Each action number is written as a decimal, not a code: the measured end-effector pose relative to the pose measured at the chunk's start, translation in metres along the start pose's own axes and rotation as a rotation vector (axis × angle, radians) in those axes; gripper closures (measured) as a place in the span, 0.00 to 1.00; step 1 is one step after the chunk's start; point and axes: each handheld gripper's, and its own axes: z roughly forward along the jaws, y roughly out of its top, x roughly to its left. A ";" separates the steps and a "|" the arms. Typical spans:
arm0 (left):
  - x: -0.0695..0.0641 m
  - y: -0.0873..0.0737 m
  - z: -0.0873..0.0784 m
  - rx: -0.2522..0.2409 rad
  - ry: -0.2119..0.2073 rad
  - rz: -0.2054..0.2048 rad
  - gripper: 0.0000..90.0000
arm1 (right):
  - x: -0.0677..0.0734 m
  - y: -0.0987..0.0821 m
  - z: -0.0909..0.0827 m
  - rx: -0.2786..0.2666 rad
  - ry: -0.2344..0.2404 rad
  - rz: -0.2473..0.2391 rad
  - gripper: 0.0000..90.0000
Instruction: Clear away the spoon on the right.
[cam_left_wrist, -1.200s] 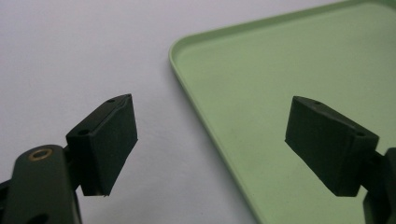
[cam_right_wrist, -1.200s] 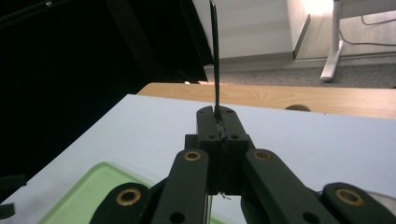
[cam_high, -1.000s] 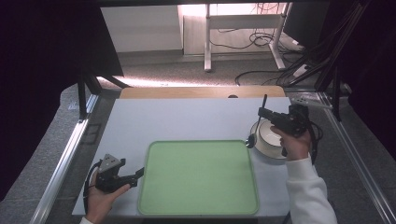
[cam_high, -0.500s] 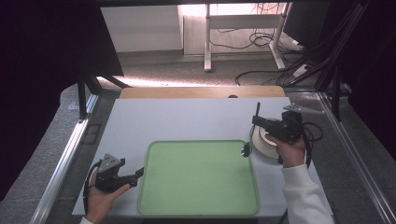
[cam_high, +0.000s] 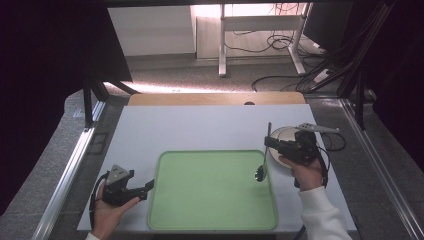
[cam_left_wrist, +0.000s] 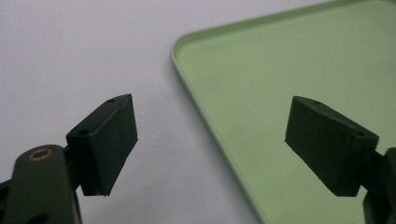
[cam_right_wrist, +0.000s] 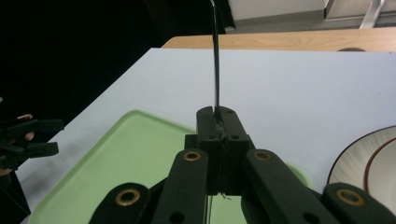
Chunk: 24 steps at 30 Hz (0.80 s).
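High view: right gripper (cam_high: 274, 144) jaws pinch a spoon (cam_high: 264, 156) over the tray (cam_high: 210, 220), left gripper (cam_high: 142, 188) jaws gape; thin handle may slip.

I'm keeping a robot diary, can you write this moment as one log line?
right gripper: shut on spoon over tray | left gripper: open, empty | plate: beside tray
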 end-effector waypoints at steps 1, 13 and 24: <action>0.000 0.000 0.000 0.000 0.001 -0.001 0.18 | 0.001 -0.001 0.000 0.004 0.000 0.005 1.00; 0.000 0.000 0.000 0.001 0.002 -0.002 0.19 | 0.015 -0.024 -0.001 0.076 0.018 0.002 1.00; -0.001 0.000 0.000 0.001 0.000 -0.001 0.19 | 0.018 -0.049 0.004 0.160 -0.002 0.022 1.00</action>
